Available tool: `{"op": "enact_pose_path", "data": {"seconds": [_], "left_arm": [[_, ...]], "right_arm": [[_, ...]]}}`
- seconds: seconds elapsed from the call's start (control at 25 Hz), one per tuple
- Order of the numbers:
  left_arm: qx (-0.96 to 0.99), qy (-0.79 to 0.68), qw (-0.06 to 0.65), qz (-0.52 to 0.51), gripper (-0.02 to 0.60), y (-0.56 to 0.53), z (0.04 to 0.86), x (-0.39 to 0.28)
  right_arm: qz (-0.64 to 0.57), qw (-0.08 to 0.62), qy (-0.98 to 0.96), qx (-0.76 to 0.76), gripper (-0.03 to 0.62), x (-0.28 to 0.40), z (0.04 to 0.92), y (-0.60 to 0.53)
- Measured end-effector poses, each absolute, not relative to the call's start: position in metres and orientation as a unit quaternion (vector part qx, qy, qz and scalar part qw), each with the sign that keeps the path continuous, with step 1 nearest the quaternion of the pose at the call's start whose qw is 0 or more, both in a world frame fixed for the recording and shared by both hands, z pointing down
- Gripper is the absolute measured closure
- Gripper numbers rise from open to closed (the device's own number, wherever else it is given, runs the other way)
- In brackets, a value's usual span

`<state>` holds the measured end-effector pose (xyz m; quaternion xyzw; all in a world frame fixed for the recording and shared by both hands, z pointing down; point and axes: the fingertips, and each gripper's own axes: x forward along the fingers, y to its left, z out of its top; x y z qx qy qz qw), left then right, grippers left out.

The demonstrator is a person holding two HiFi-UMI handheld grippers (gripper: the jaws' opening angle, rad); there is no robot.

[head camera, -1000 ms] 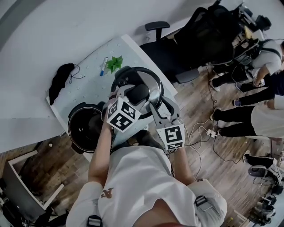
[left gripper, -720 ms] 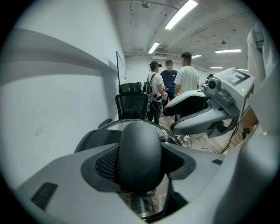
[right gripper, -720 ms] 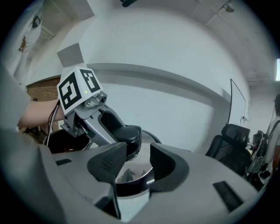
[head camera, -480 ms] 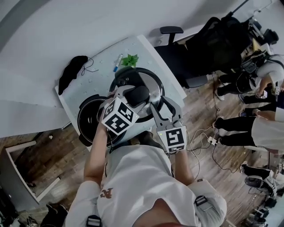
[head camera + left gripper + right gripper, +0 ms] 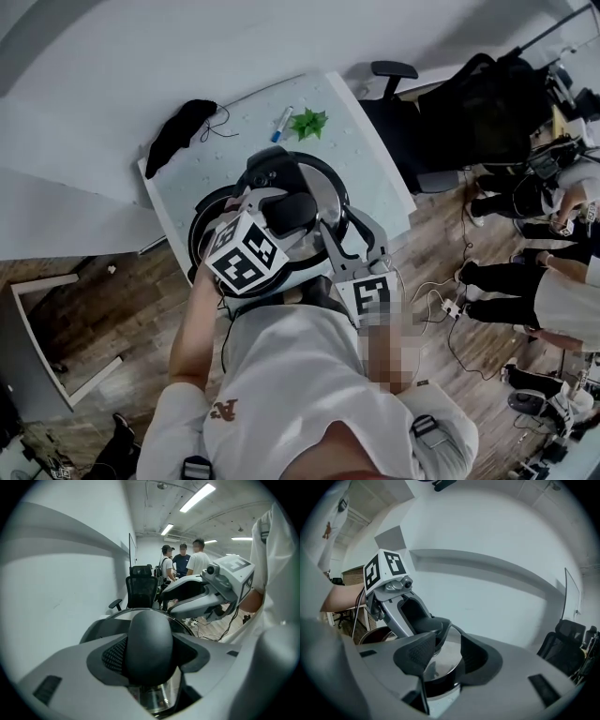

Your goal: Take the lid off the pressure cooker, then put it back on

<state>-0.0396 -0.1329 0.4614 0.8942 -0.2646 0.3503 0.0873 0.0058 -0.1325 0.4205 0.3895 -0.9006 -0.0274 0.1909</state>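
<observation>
The steel pressure cooker lid (image 5: 325, 191) hangs low over the black pot (image 5: 201, 228), hiding most of the pot's opening. My left gripper (image 5: 285, 214) is shut on the lid's black knob (image 5: 150, 644), which fills the gap between its jaws. My right gripper (image 5: 345, 231) reaches in from the right over the lid's rim toward the knob. In the right gripper view its jaws (image 5: 444, 654) stand apart, with the lid's steel top (image 5: 443, 663) showing between them. The pot's rim (image 5: 374, 634) shows behind the left gripper's arm (image 5: 401, 609).
The pot stands at the near edge of a small white table (image 5: 234, 150). Further back on it lie a black cloth (image 5: 183, 127), a marker (image 5: 281, 117) and a green sprig (image 5: 307, 122). An office chair (image 5: 403, 80), cables (image 5: 441, 300) and standing people (image 5: 553, 197) are at the right.
Both grippers have carried the lid leftward. A second ago the pot stood open beside it; now the lid covers most of the pot.
</observation>
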Motion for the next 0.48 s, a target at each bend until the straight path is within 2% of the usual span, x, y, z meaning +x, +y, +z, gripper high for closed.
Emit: {"op": "enact_pose_path", "data": {"seconds": [0.48], "left_arm": [[0.886,-0.235,0.11,0.385,0.305,-0.092,0.478,-0.092]], "right_arm": [[-0.019,0.2,-0.911,0.359,0.422,-0.041,0.436,-0.108]]}}
